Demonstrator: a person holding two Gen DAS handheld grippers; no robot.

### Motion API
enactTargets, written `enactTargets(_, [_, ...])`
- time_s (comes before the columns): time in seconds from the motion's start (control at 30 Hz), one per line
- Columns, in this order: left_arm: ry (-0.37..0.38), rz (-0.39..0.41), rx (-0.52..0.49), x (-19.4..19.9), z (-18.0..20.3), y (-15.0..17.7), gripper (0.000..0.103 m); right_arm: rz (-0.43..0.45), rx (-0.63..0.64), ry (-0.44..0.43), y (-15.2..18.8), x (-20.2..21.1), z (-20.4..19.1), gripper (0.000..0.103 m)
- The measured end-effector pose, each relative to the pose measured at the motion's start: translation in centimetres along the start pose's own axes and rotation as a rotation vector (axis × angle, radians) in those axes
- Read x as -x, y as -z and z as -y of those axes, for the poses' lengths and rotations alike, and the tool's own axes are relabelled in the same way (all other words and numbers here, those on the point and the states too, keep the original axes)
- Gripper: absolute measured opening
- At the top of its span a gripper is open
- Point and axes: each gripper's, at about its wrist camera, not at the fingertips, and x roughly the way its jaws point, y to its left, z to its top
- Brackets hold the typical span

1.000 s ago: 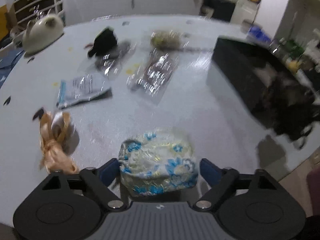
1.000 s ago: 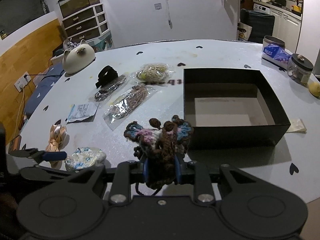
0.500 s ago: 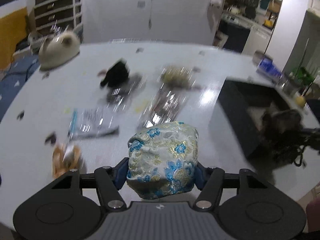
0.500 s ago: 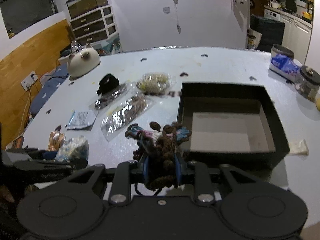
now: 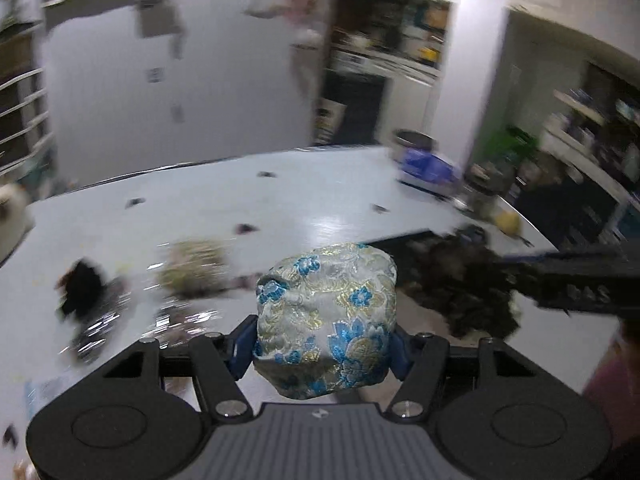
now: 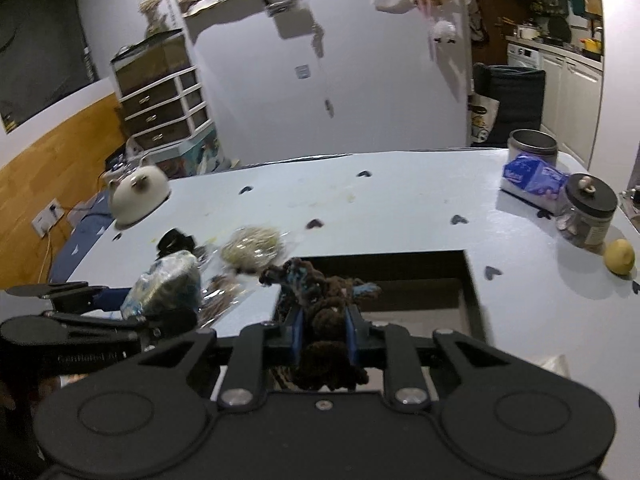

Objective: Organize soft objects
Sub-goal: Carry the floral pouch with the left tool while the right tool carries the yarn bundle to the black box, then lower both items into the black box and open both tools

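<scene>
Claws (image 5: 322, 346) (image 6: 323, 330) grip one item each.

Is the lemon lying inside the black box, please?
No, the lemon lies on the table to the right of the box, near the jar.

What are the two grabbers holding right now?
Left gripper: shut on the flowery blue-and-white pouch.
Right gripper: shut on the brown crochet toy, over the black box.
</scene>
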Motion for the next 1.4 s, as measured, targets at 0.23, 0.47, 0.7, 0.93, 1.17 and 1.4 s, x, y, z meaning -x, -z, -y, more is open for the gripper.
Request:
enactTargets(0.23, [0.079,-0.107,-0.120,-5.8,3.2,-1.4,0.066,-0.037,-0.037,0.010,-0.8,-1.4,3.6,0.021])
enactTargets(0.47, [0.092,-0.167,-0.122,-7.9,2.8,-1.0,0.077,-0.146,-0.075,0.003,-0.3,-3.7,6.3,0.020])
enactTargets(0.7, [0.147,-0.153,-0.071,-6.9,2.5,-1.6,0.052,-0.207,-0.080,-0.001,0.3,-5.5,7.2,0.018])
enactTargets(0.93, [0.153,-0.282,-0.091,-9.0,3.2,-0.6,0.031,-0.305,-0.044,-0.013,0.5,-7.1,6.9,0.017])
enactTargets(1.17, [0.139,-0.277,-0.074,-9.0,3.3,-0.2,0.030,-0.413,-0.048,-0.049,1.3,-8.1,6.8,0.017])
enactTargets(1.4, [0.107,-0.226,-0.018,-7.3,2.9,-0.5,0.034,-0.404,-0.058,-0.074,1.2,-8.0,6.7,0.022])
